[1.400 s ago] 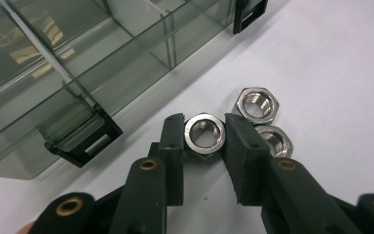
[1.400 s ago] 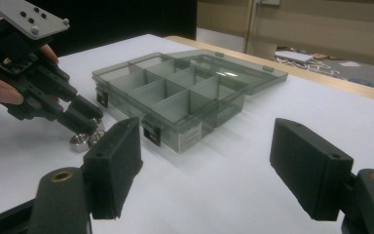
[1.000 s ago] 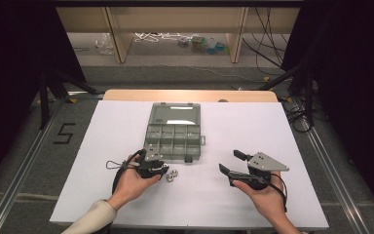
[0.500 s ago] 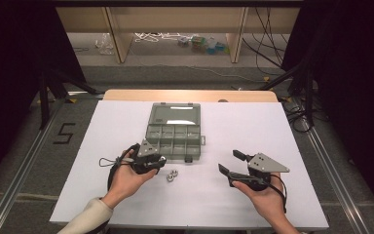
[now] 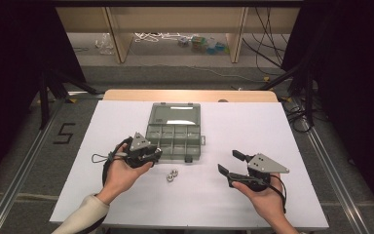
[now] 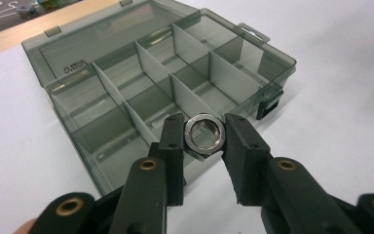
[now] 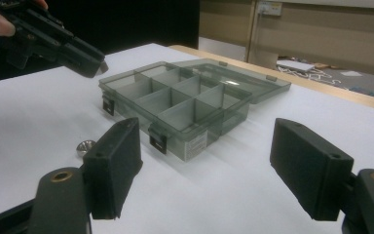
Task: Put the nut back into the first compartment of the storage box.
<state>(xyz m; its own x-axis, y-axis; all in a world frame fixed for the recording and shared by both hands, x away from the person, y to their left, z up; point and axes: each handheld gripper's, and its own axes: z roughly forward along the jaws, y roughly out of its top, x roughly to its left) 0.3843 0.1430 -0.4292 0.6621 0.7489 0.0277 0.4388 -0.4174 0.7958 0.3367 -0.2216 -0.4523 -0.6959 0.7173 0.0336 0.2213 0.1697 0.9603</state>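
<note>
One nut (image 6: 204, 132) sits pinched between the pads of our left gripper (image 6: 204, 136), jaws drawn in partway and pressing its flats. Compared with a second ago, this gripper has lifted off the white table (image 5: 102, 195) and now hangs at the near left corner of the open compartment box (image 5: 171, 137); in the high view the left gripper (image 5: 152, 155) overlaps the box's front edge. We judge the pick as done and the carry toward a compartment as under way; the release is not yet made.

Moving right, two nuts (image 5: 171, 174) lie on the table just in front of the box, touching or nearly so, unchanged in position across the frames. These presumably come next.

Further right, our right gripper (image 5: 233, 163) rests in the hand well apart from the box, jaws spread wide and holding nothing. It has kept its place. From its own view the box (image 7: 185, 105) stands ahead with all dividers visible and every compartment apparently empty.
</note>
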